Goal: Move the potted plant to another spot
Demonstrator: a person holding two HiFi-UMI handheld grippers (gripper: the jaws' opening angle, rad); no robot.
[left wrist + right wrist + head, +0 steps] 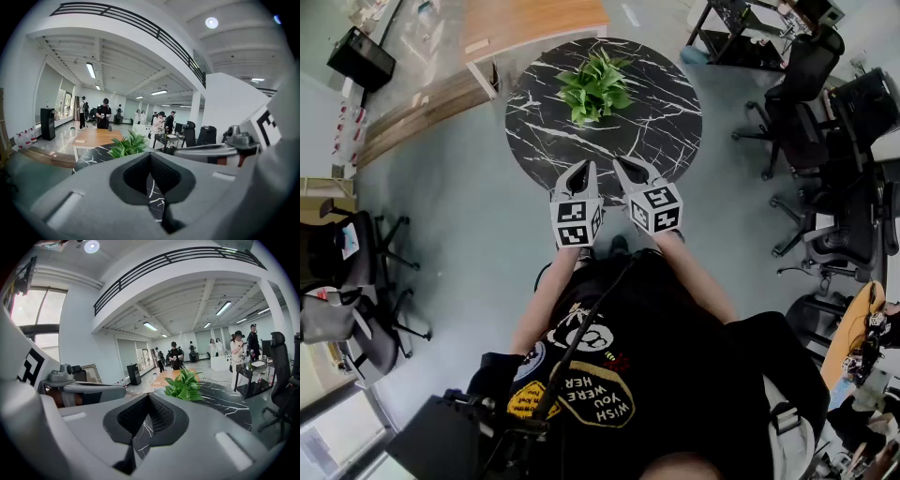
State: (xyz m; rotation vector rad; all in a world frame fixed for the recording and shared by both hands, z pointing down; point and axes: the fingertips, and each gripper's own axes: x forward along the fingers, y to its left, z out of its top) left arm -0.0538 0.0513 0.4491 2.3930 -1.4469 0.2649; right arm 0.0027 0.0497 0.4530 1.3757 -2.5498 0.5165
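A leafy green potted plant (597, 86) stands on the far half of a round black marble table (666, 122). Both grippers hover side by side over the table's near edge, well short of the plant. The left gripper (584, 173) has its jaws together with nothing held, and the same goes for the right gripper (630, 172). In the left gripper view the plant (126, 146) shows just above the closed left gripper (151, 155). In the right gripper view the plant (185, 385) lies ahead and slightly right of the closed right gripper (149, 396). The plant's pot is hidden by leaves.
A wooden table (530, 23) stands beyond the marble one. Black office chairs (811, 84) crowd the right side and more chairs (356, 272) stand at the left. A black box (361, 58) sits at the far left. Several people (103, 113) stand in the background.
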